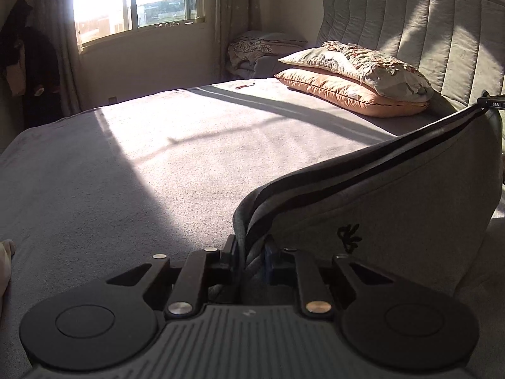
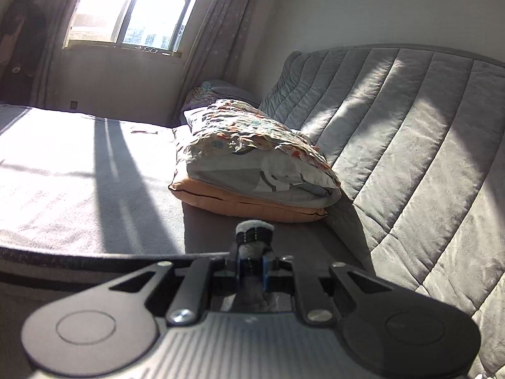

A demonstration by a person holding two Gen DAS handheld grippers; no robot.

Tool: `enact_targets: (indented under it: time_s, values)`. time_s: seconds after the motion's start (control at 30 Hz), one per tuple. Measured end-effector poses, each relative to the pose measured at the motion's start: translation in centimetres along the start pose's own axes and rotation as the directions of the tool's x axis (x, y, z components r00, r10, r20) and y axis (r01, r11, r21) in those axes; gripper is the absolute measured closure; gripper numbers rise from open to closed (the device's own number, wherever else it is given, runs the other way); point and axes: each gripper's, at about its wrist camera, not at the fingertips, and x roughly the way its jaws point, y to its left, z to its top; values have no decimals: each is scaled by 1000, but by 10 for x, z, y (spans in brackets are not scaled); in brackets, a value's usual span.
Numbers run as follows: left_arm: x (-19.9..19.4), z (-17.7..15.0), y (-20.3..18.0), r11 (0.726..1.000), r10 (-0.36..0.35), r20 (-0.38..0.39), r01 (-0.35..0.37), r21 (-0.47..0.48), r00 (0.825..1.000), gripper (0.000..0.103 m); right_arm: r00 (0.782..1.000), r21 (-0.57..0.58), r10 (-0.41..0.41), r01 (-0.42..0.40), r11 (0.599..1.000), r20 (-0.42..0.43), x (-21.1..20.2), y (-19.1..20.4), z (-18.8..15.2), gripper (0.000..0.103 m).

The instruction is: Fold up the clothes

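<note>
Cloth fills the lower right of the left wrist view: a grey garment with a waistband of black and grey stripes and a small dark embroidered mark low on its face. It hangs stretched above the bed, its banded edge running from the left gripper up and away to the right gripper, which shows only as a dark tip at the frame's right edge. The left gripper's jaws stand narrow, pinching a bunched corner of the band. In the right wrist view the right gripper is likewise nearly closed on a wad of the garment, a striped tab poking up past the blue pads; the band trails off to the left as a dark strip. The bed wears a grey cover crossed by bright sun and long shadows. Two pillows lie stacked near a padded grey headboard, a patterned one on an orange one. Behind stand a window, curtains, and a heap of bedding in the corner. Only the left view shows the garment's broad face and dark clothing hanging at far left; a small thin object on the cover by the pillows is too small to identify. The right view shows the headboard's quilting close up.
</note>
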Motion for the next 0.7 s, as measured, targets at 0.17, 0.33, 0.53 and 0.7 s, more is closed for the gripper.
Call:
enact_targets:
  time_s: [0.17,0.33,0.53,0.7]
  values:
    - [40,-7,2,998,50,-70,-52,-33,996,82,997,30,-51,53,998,-62,24,16,-6,90]
    - [66,-15,21,987,56,-145,-77,-143,988,62,969,-131,-165,142,981,-185,73,63,-44,72]
    - [26,-22,78,920,43,-76,-69,-385,996,47,972,10,-102,107,994,-213,35,50,-64,67]
    - [19,-47,75,935,45,-178,-104,-338,983,44,964,370,152,-63,927,-217,-32,15,-65,53]
